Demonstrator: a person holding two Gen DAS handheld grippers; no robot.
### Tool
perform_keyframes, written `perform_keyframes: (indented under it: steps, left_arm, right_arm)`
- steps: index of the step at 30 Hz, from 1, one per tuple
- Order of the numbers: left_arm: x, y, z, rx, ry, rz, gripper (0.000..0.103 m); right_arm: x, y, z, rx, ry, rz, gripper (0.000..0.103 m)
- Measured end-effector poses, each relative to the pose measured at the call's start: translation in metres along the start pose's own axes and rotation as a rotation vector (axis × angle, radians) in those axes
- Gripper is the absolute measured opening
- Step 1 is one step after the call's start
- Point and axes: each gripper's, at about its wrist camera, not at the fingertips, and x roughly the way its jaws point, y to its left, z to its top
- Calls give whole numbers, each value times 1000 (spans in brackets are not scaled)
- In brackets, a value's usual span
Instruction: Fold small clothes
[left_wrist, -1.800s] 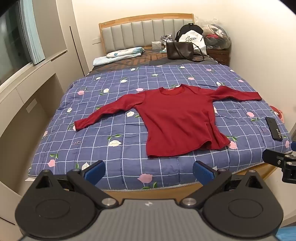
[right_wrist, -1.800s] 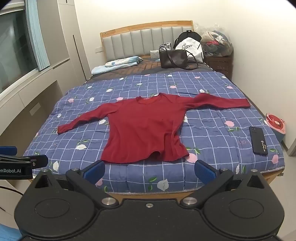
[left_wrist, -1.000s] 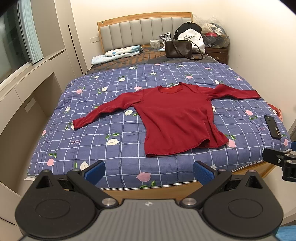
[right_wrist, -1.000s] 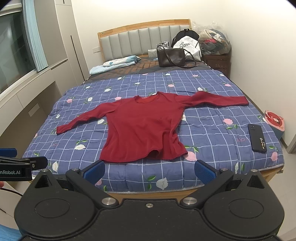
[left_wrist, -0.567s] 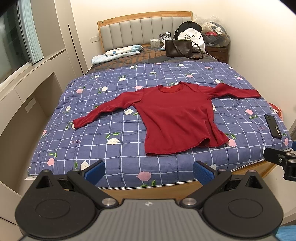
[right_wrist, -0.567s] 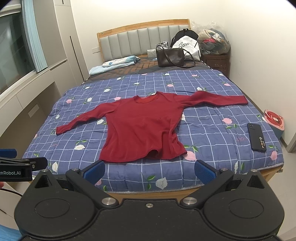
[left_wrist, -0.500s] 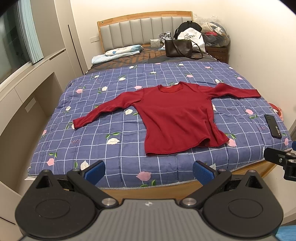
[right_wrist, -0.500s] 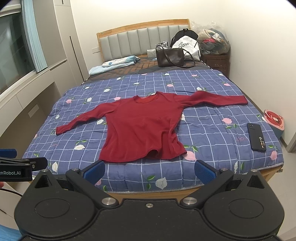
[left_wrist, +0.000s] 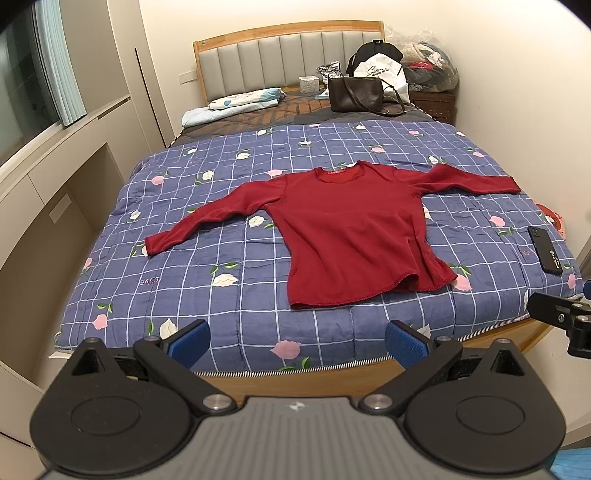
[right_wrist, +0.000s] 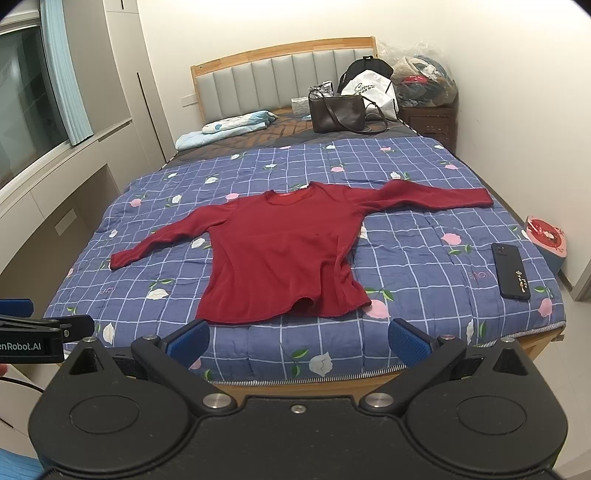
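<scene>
Since both tongs stood spread and empty short of the bed (left_wrist: 332, 373), the sound start was a sleeve cuff pinched cleanly, quilt left alone; the red top (left_wrist: 351, 236) lay flat at twelve o'clock of the left tongs (left_wrist: 297, 338), at eleven of the right tongs (right_wrist: 298, 338), well apart from both.

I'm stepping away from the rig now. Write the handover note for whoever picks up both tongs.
Left tongs: open, empty, held off the foot of the bed.
Right tongs: open, empty, same stance.
Red long-sleeved top: flat on the blue floral quilt, face up, both sleeves spread out, hem nearest you and slightly rumpled at its right corner.
Black phone: on the quilt's right edge, clear of the top.
Done: top laid out. Left: every fold.
</scene>
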Motion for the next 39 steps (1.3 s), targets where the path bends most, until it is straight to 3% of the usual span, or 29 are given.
perform_keyframes:
  steps: [31, 39]
  left_arm:
    - [9, 0, 5, -1, 27, 0, 103]
    - [14, 6, 6, -13, 48, -4, 103]
  right_arm:
    - [9, -11, -9, 0, 10, 2, 103]
    - [16, 5, -3, -25, 36, -12, 103]
